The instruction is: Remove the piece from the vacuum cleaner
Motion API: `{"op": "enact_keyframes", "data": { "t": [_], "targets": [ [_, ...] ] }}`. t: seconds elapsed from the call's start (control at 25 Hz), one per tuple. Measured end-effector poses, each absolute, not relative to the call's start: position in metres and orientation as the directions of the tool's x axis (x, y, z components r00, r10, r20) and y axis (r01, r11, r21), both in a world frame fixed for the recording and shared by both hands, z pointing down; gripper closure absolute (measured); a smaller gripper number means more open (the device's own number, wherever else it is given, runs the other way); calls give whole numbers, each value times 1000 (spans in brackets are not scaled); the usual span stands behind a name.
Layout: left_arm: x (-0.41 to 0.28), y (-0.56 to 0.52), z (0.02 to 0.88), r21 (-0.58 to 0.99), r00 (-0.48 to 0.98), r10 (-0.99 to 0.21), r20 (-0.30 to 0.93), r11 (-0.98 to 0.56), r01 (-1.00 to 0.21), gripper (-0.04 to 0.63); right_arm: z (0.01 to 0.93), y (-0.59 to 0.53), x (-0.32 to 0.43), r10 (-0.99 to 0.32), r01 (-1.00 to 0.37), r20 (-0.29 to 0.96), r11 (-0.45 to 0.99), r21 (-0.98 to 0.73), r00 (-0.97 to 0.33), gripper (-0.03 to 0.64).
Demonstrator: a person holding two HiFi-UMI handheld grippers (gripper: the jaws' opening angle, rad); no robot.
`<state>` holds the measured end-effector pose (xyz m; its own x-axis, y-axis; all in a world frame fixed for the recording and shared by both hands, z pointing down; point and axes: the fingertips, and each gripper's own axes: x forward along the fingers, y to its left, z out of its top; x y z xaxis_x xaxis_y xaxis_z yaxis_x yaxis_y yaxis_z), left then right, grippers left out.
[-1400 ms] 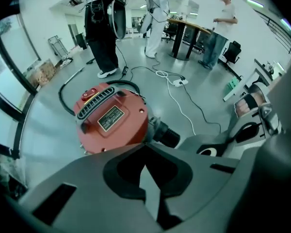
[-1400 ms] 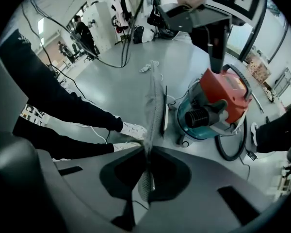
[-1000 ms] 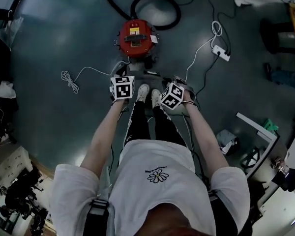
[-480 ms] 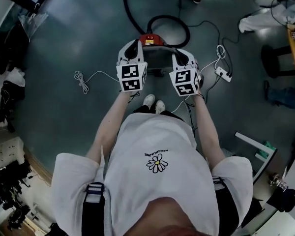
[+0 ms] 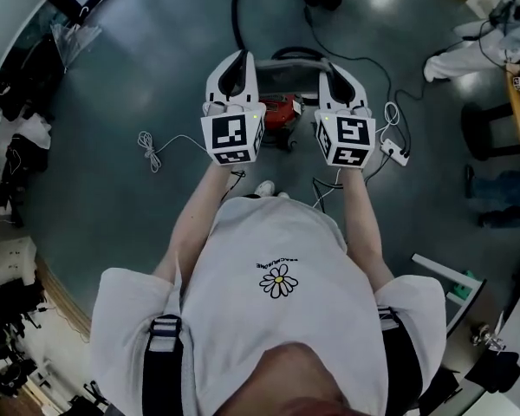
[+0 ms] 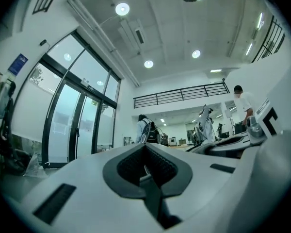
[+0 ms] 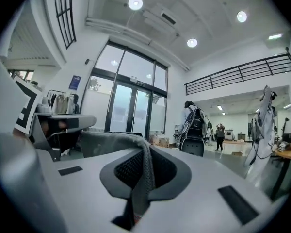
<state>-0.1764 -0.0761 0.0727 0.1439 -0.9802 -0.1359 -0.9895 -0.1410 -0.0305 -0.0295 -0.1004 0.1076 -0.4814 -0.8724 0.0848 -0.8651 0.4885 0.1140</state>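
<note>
The red vacuum cleaner (image 5: 282, 111) stands on the floor in front of the person's feet, partly hidden behind both raised grippers. My right gripper (image 5: 340, 72) is shut on a grey cloth-like piece (image 7: 111, 142), which hangs off to the left from between its jaws (image 7: 144, 164). In the head view a grey band (image 5: 296, 55) spans the gap between the two grippers above the vacuum. My left gripper (image 5: 234, 63) is held level with the right one. Its jaws (image 6: 145, 171) are shut, and I see nothing plainly between them.
A black hose (image 5: 243, 7) loops away from the vacuum across the floor. A white power strip (image 5: 393, 150) with its cable lies to the right, and a coiled white cable (image 5: 147, 146) to the left. Clutter lines the left wall; people stand far off in the hall.
Both grippers have risen from low beside the vacuum to well above it, side by side. The grey band now shows between them.
</note>
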Motion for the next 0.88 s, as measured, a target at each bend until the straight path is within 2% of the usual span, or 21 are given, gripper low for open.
{"op": "enact_keyframes", "data": {
  "t": [0.36,0.6,0.88],
  "targets": [
    [-193,-81,70,-58,120,-977,-178,-111,-992,595,98,-106,-32,-883,-875,60,469,122,-465,589],
    [-204,-85,88,-50,92,-988,-126,-86,-995,595,104,-110,-36,-880,-873,87,474,119,-466,589],
    [-192,-106,74,-41,115,-983,-146,-110,-993,595,91,-125,-22,-894,-886,63,447,121,-443,590]
  ]
}}
